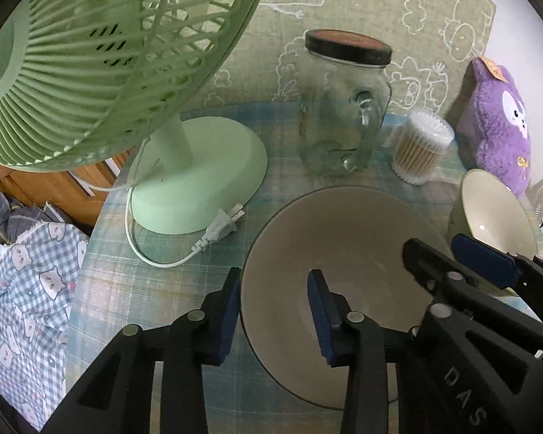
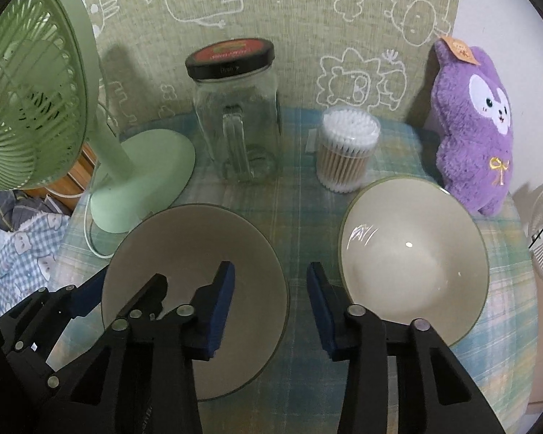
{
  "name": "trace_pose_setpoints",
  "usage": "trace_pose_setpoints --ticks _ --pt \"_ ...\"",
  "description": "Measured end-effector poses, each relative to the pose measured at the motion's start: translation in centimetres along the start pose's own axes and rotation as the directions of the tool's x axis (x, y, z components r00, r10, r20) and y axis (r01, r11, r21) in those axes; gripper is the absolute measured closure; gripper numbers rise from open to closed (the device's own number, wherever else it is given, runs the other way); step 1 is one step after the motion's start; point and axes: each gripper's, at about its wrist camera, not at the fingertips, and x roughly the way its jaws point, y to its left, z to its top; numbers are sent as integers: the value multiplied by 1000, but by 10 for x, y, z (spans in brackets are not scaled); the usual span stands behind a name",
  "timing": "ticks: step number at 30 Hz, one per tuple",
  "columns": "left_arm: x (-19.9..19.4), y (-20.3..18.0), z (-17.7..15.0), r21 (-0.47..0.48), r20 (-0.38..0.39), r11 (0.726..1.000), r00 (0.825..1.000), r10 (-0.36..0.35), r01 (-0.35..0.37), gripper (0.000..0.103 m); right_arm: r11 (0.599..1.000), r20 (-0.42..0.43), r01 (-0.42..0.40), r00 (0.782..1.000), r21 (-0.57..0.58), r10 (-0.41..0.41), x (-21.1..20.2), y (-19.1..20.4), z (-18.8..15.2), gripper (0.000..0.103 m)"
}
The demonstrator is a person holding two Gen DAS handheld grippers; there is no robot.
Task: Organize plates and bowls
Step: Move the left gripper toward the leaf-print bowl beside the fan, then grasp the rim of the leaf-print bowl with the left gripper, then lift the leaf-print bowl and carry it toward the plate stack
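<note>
Left hand-held gripper [image 1: 277,311] half-open astride bowl [image 1: 344,238] rim

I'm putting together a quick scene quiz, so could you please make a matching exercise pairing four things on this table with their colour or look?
Things:
1. fan
2. jar
3. plush toy
4. cotton swab tub

Descriptions:
A. purple, with a white face patch
B. clear glass, with a black lid and a handle
C. pale green, on a round base
D. clear, packed with white-tipped sticks

Pairs: 1-C, 2-B, 3-A, 4-D
</note>
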Motion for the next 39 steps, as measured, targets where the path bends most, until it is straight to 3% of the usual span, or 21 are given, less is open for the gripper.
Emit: trace_pose_setpoints --ticks 5,10,14,28,39 --pt "9 3 -1 -4 -25 1000 1000 17 -17 78 1000 -4 22 1000 -11 -22 6 2 1 77" --pt "11 7 -1 -12 -21 1000 999 28 -28 87 1000 -5 22 1000 -5 -22 9 2 0 82" --pt "11 9 -1 -19 -21 999 999 26 -26 88 1000 -2 30 1000 -3 -30 10 2 1 85" --pt "2 7 -5 -19 -39 999 999 25 -26 88 999 -20 35 999 -4 -35 2 1 -1 86" --pt "-31 5 -9 -48 -11 998 999 41 -41 88 1000 -8 15 1000 -5 -15 -29 1 -6 86"
